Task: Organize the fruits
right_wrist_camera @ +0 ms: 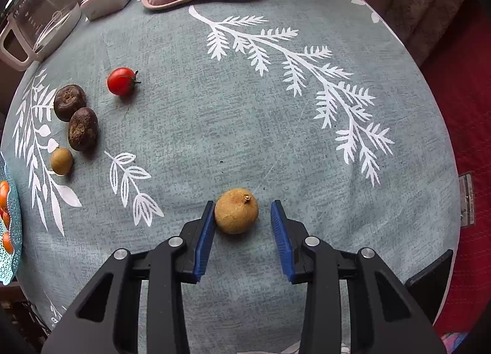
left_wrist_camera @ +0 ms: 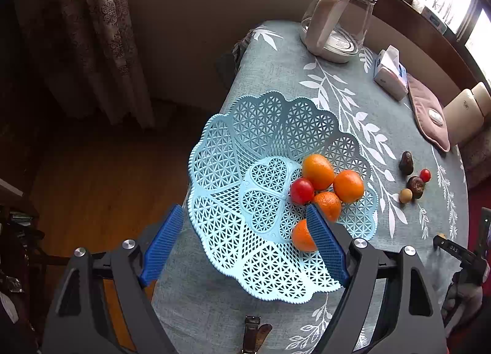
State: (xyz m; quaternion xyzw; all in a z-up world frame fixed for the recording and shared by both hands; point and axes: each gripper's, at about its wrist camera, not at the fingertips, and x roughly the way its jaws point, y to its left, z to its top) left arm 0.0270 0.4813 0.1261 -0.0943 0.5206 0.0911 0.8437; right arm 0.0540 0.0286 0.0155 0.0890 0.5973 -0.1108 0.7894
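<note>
Right gripper [right_wrist_camera: 242, 215]: hanging low over the grey-green leaf-print tablecloth [right_wrist_camera: 245, 102], its blue-padded jaws spread wide around the round tan longan-like fruit [right_wrist_camera: 236, 215]; the left pad is touching or nearly touching the fruit, the right pad is standing clear of it.
Left gripper [left_wrist_camera: 245, 240]: hovering over the near edge of the pale blue lattice plastic fruit basket [left_wrist_camera: 233, 151], jaws gaping wide and gripping nothing.
Basket contents: four orange mandarins [left_wrist_camera: 318, 171] and one red cherry tomato [left_wrist_camera: 302, 190] are sitting together on the basket's right side; the right pad is covering part of the nearest mandarin.
Loose fruit: far left of the right gripper, two dark brown wrinkled fruits [right_wrist_camera: 83, 128] are lying side by side, a smaller tan round fruit [right_wrist_camera: 61, 161] just near of them, a second red cherry tomato [right_wrist_camera: 121, 81] just right of them.
Far end of table: a clear glass kettle with a cream handle [left_wrist_camera: 336, 17], a white tissue pack [left_wrist_camera: 391, 73] and a pink padded pouch [left_wrist_camera: 428, 114] are lining the edge.
</note>
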